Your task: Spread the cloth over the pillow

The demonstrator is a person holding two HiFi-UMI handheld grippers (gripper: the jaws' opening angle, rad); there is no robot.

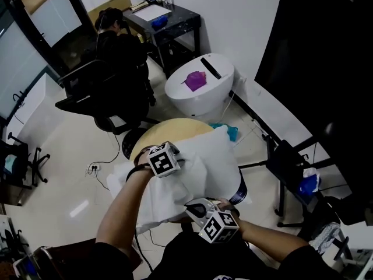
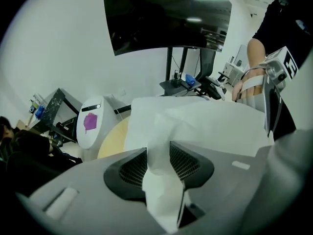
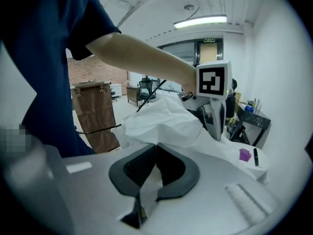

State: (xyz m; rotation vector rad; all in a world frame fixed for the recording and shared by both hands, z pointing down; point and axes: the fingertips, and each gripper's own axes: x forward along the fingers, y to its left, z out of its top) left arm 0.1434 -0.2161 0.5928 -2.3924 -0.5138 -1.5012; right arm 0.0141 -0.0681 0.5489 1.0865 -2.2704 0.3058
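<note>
Far L bkgd: person (image 1: 119,42) seated in an office chair, well apart from the work area. Left gripper (image 2: 159,150) pts steeply down over the near-L part of the pile, fingers (image 2: 133,166) clamped on a thick bunched fold of the white cloth (image 1: 156,202) (the wad keeps them partway apart). Cloth is creased and heaped, lying mostly over the near-L portion of the pillow (image 1: 217,155) and hanging off its L edge. Pillow, also white, rests on the round pale-wood counter (image 1: 175,125); its far-R part looks uncovered, but the exact cloth/pillow boundary is hard to tell, white on white. Beyond the counter: white pod-shaped unit (image 1: 204,98) w/ a purple object (image 1: 195,80) on top. Right gripper (image 3: 155,148) sits at the near edge of the pile, close to the person's body, angled down; its fingers (image 3: 140,168) are nearly together, pinching a thin flat edge of the cloth. The two grippers are near each other, cloth running between them.
</note>
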